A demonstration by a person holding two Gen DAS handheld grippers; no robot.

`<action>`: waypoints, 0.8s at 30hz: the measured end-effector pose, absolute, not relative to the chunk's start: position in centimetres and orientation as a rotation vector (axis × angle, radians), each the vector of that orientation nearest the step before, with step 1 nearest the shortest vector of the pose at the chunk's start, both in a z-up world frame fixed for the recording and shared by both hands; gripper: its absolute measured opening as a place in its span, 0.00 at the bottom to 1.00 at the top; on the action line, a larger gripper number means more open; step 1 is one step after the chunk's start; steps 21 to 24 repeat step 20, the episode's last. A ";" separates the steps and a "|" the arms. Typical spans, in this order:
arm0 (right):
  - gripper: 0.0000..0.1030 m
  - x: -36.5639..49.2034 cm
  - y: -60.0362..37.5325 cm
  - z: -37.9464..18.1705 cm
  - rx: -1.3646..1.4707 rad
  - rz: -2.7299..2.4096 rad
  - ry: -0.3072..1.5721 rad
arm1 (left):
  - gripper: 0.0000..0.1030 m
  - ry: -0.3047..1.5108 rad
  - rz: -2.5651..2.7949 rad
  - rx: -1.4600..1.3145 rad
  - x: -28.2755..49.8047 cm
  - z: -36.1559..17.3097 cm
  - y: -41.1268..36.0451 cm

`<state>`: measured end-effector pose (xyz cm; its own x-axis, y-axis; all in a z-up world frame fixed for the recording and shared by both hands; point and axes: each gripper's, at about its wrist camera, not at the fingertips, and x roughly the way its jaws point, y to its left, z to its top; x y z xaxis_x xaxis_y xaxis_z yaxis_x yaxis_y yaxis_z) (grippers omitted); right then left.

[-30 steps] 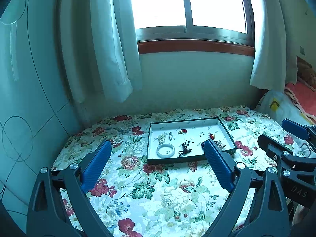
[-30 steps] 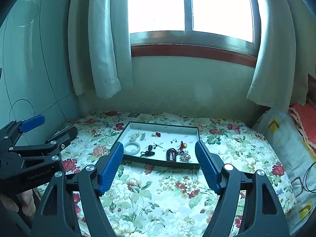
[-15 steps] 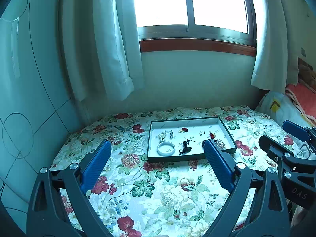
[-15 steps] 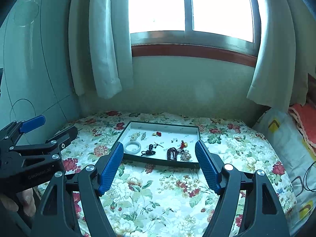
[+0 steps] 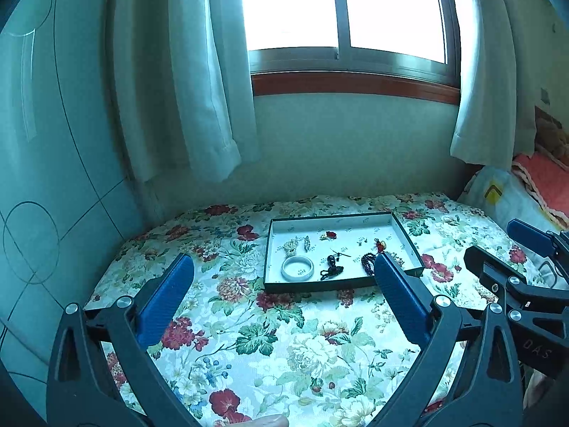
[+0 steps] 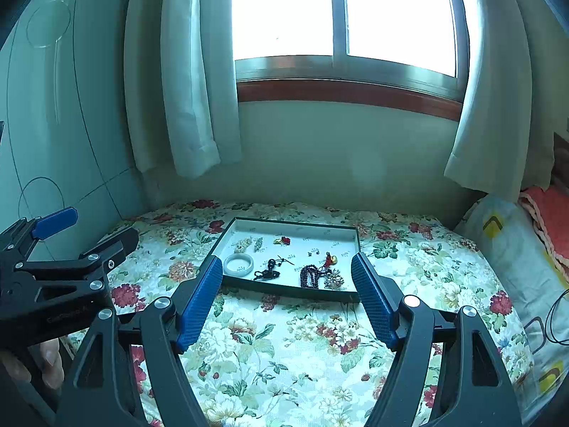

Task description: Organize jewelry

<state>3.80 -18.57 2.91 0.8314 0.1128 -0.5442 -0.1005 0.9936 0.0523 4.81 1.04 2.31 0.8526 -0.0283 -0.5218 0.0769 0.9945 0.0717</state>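
Left gripper: jaws spread wide, nothing between the blue pads. It is held above the flowered cloth, short of the tray. The right gripper appears at the right edge of this view, beside and slightly ahead of the left gripper's right jaw.

Right gripper: jaws spread wide, nothing held. The tray lies ahead of the jaws, and its near edge falls between the two fingertips. The left gripper appears at the left edge of this view, level with the left jaw.

Tray contents, as located from the left wrist view:
- White bangle: ahead of the gap, toward the near left corner of the tray.
- Black cord pendant: just right of the bangle, ahead of the middle of the gap.
- Dark bead string: just beside the tip of the right jaw and partly hidden by it.
- Pale brooch cluster: beyond the bangle.
- Small red flower piece: toward the far side of the tray.

From the right wrist view, the bangle sits just ahead of the left jaw tip. The bead string and a pale beaded cluster lie ahead of the gap, nearer the right jaw. Neither gripper touches the tray or any piece of jewelry.
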 end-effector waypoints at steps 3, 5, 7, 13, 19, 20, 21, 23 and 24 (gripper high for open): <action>0.72 3.8 -18.6 2.9 0.021 0.113 0.579 | 0.98 0.546 -0.066 0.083 4.7 2.3 1.2; 0.72 3.8 -18.6 2.9 0.021 0.113 0.579 | 0.98 0.547 -0.068 0.080 4.8 2.2 1.2; 0.72 3.7 -18.6 2.9 0.021 0.113 0.579 | 0.98 0.547 -0.073 0.074 4.8 2.2 1.2; 0.72 3.6 -18.6 2.8 0.024 0.115 0.581 | 0.98 0.525 -0.064 0.062 4.9 2.1 1.6; 0.72 4.0 -19.2 2.0 0.035 0.106 0.604 | 0.98 0.597 -0.013 0.018 6.8 0.6 3.2; 0.72 4.1 -19.4 1.8 0.038 0.103 0.611 | 0.98 0.610 -0.006 0.004 7.1 0.3 3.6; 0.72 4.1 -19.4 1.8 0.038 0.103 0.611 | 0.98 0.610 -0.006 0.004 7.1 0.3 3.6; 0.72 4.1 -19.4 1.8 0.038 0.103 0.611 | 0.98 0.610 -0.006 0.004 7.1 0.3 3.6; 0.72 4.1 -19.4 1.8 0.038 0.103 0.611 | 0.98 0.610 -0.006 0.004 7.1 0.3 3.6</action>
